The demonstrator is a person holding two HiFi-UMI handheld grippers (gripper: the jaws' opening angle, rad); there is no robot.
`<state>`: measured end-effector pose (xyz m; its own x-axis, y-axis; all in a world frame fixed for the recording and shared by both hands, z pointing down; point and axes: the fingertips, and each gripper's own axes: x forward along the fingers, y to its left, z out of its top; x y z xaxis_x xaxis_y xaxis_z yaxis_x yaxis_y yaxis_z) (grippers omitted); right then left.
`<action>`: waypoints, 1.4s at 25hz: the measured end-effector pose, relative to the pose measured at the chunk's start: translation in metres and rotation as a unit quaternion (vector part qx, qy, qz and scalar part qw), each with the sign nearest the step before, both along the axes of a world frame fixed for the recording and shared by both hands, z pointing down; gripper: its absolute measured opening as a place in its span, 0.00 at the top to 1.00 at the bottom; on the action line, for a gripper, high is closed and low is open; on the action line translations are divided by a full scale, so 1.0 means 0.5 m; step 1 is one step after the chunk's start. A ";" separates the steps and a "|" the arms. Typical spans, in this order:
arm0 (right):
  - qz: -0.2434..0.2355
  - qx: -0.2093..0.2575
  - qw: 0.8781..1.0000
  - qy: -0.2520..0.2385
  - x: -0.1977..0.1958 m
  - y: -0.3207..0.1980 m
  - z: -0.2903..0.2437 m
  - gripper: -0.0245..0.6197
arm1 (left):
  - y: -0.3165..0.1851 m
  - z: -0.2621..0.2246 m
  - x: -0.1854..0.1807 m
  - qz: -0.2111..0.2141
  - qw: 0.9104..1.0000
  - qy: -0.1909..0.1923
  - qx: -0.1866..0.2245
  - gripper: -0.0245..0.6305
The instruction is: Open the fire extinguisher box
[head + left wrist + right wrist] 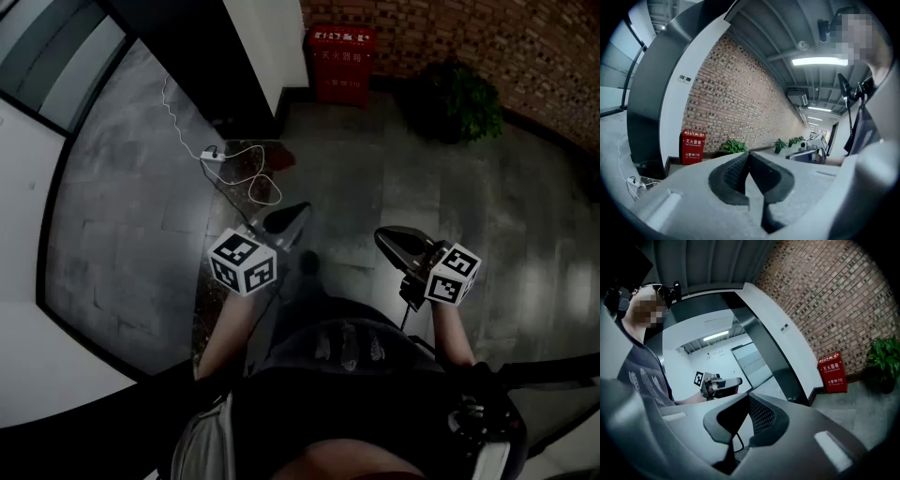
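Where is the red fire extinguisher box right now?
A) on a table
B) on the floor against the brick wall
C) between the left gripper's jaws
B: the fire extinguisher box stands on the floor at the brick wall, beside a potted plant.

Your head view is dim and underexposed: the floor (141,187) shows only a dull sheen toward its left edge, and your torso at the bottom is nearly black. In the left gripper view a strip light (820,61) glares white overhead, and pale light comes through the glass (609,70) at the left. In the right gripper view a lamp (715,336) lights the white room behind you. Both gripper views bend hard into a black rim, and the left tongs (749,153) and right tongs (747,397) look soft up close.
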<state>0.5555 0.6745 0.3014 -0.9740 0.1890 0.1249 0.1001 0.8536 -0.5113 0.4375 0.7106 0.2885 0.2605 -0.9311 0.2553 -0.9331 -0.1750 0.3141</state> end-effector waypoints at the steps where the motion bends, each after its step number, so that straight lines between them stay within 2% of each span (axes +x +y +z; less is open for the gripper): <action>1: 0.000 -0.001 1.000 0.002 -0.019 -0.007 0.007 0.96 | -0.008 0.005 -0.016 0.002 1.000 0.000 0.002 0.97; 7: 0.011 0.006 1.000 0.014 -0.182 -0.052 0.017 0.96 | -0.071 0.010 -0.143 0.041 0.999 0.010 0.013 0.97; 13: 0.029 -0.010 0.999 0.023 -0.333 -0.091 0.027 0.96 | -0.129 0.020 -0.284 0.056 0.998 0.007 0.014 0.97; 19: 0.018 0.032 0.999 0.029 -0.443 -0.122 0.021 0.96 | -0.173 0.039 -0.392 0.060 0.998 0.016 0.017 0.97; 26: 0.024 0.032 0.998 0.043 -0.505 -0.206 0.022 0.96 | -0.242 0.044 -0.450 0.059 0.998 0.030 0.011 0.97; 35: 0.019 -0.014 1.000 0.017 -0.547 -0.381 0.051 0.96 | -0.382 0.058 -0.488 0.036 0.999 0.015 -0.023 0.97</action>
<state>0.2819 0.4838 0.3269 -0.9759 0.1549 0.1538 0.0491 0.8422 -0.5369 0.1934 0.5193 0.3177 0.3345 -0.8971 0.2886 -0.9089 -0.2263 0.3502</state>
